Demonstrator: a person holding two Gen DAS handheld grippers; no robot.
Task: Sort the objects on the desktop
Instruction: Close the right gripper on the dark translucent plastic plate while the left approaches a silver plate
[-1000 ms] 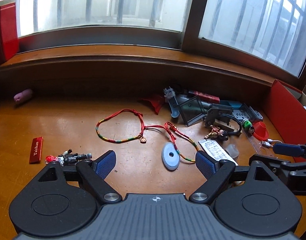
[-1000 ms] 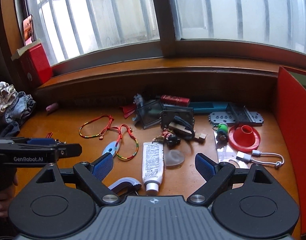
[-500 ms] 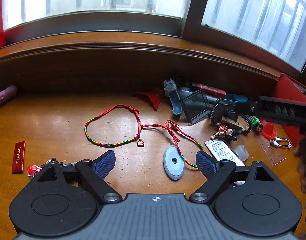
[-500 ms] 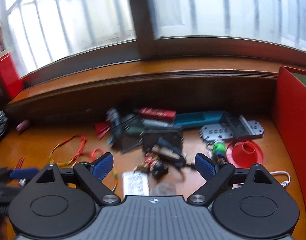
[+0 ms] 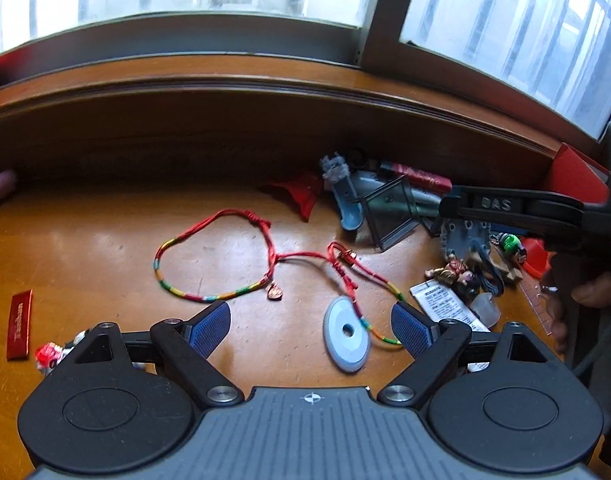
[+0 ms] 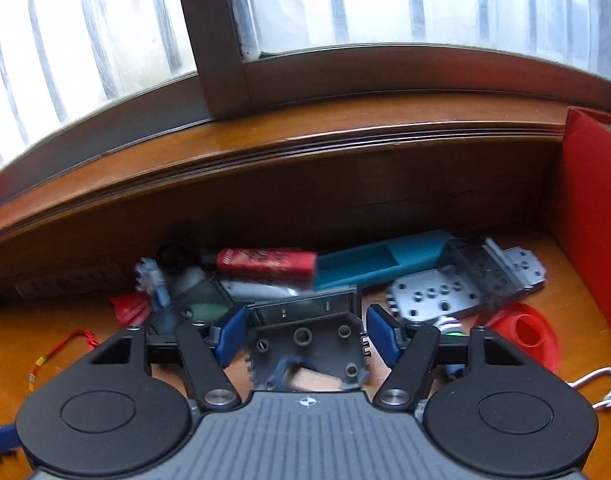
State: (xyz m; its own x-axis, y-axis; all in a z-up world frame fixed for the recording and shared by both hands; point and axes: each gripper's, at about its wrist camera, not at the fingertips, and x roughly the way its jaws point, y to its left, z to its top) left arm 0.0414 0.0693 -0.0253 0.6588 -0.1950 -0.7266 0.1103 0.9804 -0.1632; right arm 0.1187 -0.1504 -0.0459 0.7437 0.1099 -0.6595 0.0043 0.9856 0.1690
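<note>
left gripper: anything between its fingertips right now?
Left wrist view: the left gripper hangs open above the desk. In the gap lie a pale blue disc and the tail of the red braided cord.

Each gripper has a ribbed grey body bearing a small white crosshair mark, two black round housings, black linkage arms with silver screws, and blue ribbed pads [image 5: 208,329]. The right gripper's [image 6: 303,339] black side reads "DAS" in the left view, beside bare fingers.
</note>
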